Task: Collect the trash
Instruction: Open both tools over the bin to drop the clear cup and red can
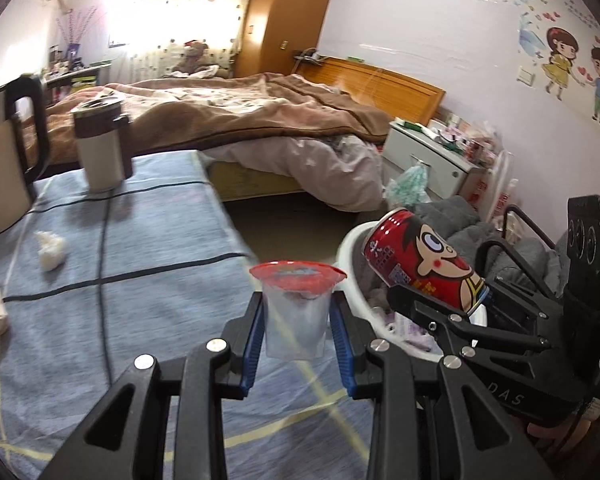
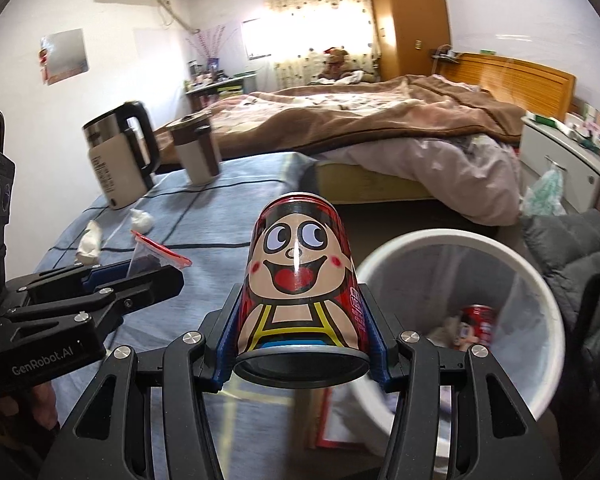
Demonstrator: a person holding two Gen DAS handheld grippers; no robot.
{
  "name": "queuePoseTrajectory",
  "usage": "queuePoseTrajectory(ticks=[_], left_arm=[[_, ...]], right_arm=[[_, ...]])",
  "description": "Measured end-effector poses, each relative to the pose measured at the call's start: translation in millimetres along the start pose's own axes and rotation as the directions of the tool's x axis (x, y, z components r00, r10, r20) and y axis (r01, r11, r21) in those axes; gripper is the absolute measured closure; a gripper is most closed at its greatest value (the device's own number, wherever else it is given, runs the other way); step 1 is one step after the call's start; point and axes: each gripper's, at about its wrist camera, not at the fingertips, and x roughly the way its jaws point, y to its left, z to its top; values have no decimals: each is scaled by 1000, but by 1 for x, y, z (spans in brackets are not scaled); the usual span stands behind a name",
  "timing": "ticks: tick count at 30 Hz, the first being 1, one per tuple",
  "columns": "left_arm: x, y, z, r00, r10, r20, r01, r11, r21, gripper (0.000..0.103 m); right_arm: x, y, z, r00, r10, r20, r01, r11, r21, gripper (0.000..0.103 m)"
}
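Two hand-held grippers each carry a piece of trash over the near end of a blue-grey checked tablecloth [image 1: 148, 240]. Nearest in the left wrist view, the left gripper [image 1: 296, 320] pinches a small clear plastic cup with a red rim [image 1: 296, 312] between its blue pads [image 1: 254, 344], the cup upright above the cloth's edge. In the right wrist view the right gripper [image 2: 300, 340] clamps a red drink can printed with a cartoon face [image 2: 298, 288] by its lower part, its open-looking end toward the camera. Just right of the can and lower down stands a white round waste bin [image 2: 540, 280] with a clear liner, holding another red can [image 2: 478, 320] and some paper scraps; the left wrist view shows the held can tilted above the bin's rim. Farther along the cloth lie two crumpled white tissues [image 2: 142, 220] and [image 2: 90, 242]. Beyond them stand a cream-and-black electric kettle [image 2: 118, 156] and a beige mug with a brown band [image 2: 196, 152], side by side near the table's far end. Behind the table is a bed with a rumpled brown blanket [image 2: 380, 116], a white bedside cabinet [image 1: 432, 152] to its right, and a brightly lit curtained window [image 2: 316, 12] at the back.
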Motion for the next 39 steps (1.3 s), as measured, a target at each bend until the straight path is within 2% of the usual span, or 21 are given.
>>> queuePoseTrajectory(ticks=[12,17,30,32,35,39], left_arm=[[47,-65,8,995,-82,-61,87,994,69,69],[65,-89,8,991,-98,-91,108,989,102,69],[97,-107,10,986,-84,-146,102,987,122,69],[100,-107,9,986,-72,-149,90,989,120,57],[99,-105,8,985,-86,-147,103,988,114,45],[97,-100,7,986,-80,-149,95,991,95,43]], right_arm=[[-25,-74,-10,992,-128,2,128,989,68,50],[-23,-101,-17,987,-158,-36,161,981,107,50],[0,-142,-30,972,-199,-124,216,966,140,49],[5,-146,-32,964,-220,-147,239,962,133,49],[10,-150,-34,958,-229,-171,252,958,134,49],[9,-149,-35,958,-235,-166,258,956,139,48]])
